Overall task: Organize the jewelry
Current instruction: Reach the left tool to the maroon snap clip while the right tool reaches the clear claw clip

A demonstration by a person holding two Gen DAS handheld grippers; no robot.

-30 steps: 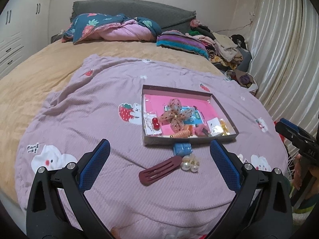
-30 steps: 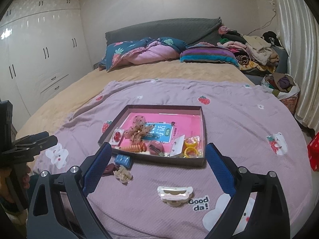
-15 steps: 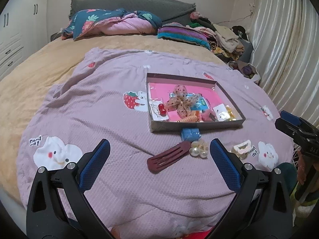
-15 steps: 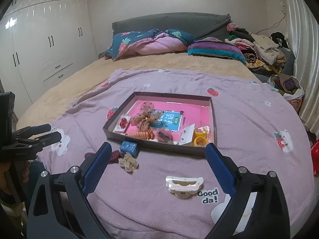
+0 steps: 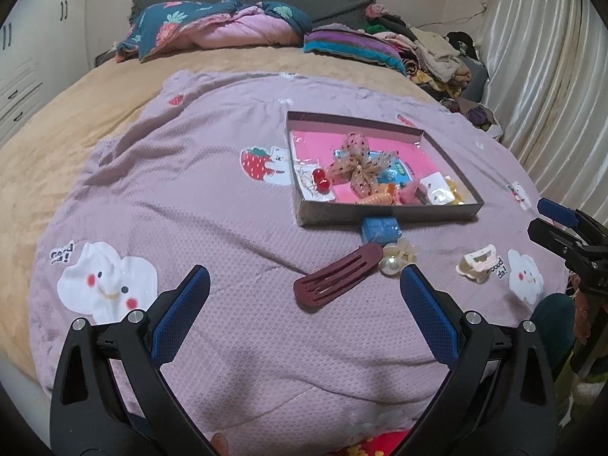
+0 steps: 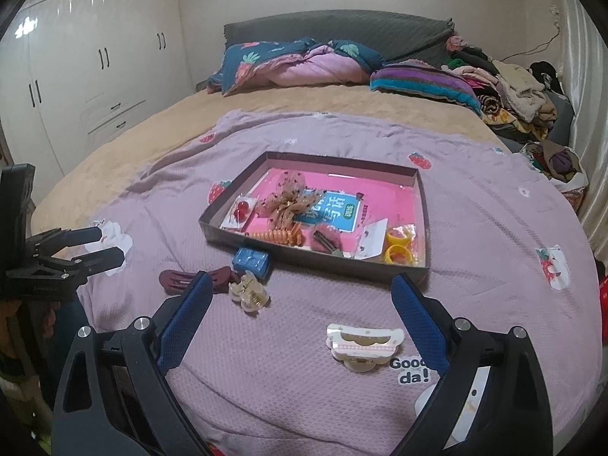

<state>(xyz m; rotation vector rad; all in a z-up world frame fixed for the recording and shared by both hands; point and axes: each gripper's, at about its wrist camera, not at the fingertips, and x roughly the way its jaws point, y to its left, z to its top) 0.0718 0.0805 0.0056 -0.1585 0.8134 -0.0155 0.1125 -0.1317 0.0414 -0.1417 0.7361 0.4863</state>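
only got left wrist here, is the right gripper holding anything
Observer: no. The right gripper is wide open with nothing in it; the white claw clip lies on the blanket, showing between its fingers.
Operator: whats the yellow blur in the tray
Observer: two yellow rings, side by side in the corner of the tray nearest the right gripper.
Operator: and the pearl thing by the maroon clip
Observer: a cream claw clip; its teeth show from the right wrist.
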